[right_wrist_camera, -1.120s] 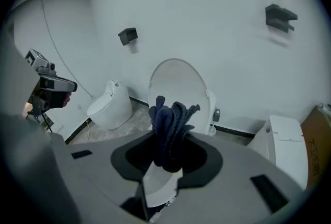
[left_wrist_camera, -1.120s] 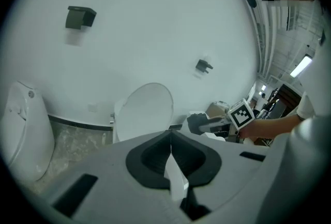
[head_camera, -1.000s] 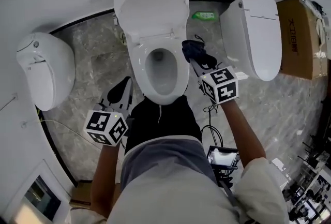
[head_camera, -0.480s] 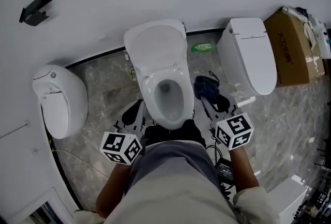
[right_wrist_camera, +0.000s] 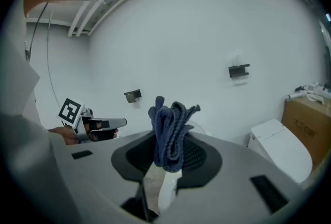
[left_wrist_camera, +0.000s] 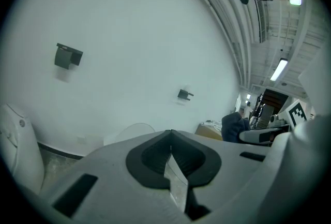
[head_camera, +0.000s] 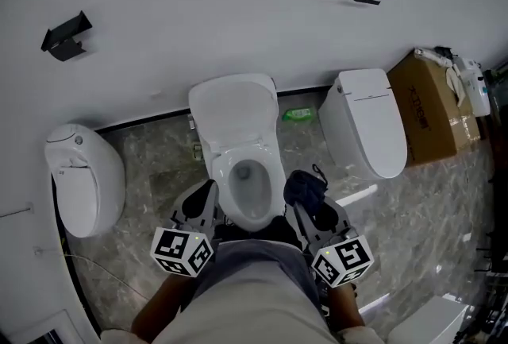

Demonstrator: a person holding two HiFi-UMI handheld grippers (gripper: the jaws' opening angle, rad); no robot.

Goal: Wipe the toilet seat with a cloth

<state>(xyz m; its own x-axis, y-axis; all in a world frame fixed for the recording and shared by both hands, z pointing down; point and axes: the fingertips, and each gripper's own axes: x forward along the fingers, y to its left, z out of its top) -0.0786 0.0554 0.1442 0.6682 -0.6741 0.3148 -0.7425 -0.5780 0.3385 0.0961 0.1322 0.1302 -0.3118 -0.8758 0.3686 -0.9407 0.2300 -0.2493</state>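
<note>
My right tongs (right_wrist_camera: 166, 163) are clamped on a bunched, dark-blue ribbed cloth (right_wrist_camera: 170, 127). Left tongs (left_wrist_camera: 171, 160) closed, empty, beside the glossy white oval toilet seat (head_camera: 273, 175).

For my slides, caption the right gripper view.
Right gripper shut on a bunched dark blue cloth, white wall and a closed toilet beyond.

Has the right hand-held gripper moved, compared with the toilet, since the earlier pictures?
Yes. The right hand-held gripper, shut on the cloth, has drawn back toward the person: its marker cube now lies past the toilet bowl's front edge.
</note>
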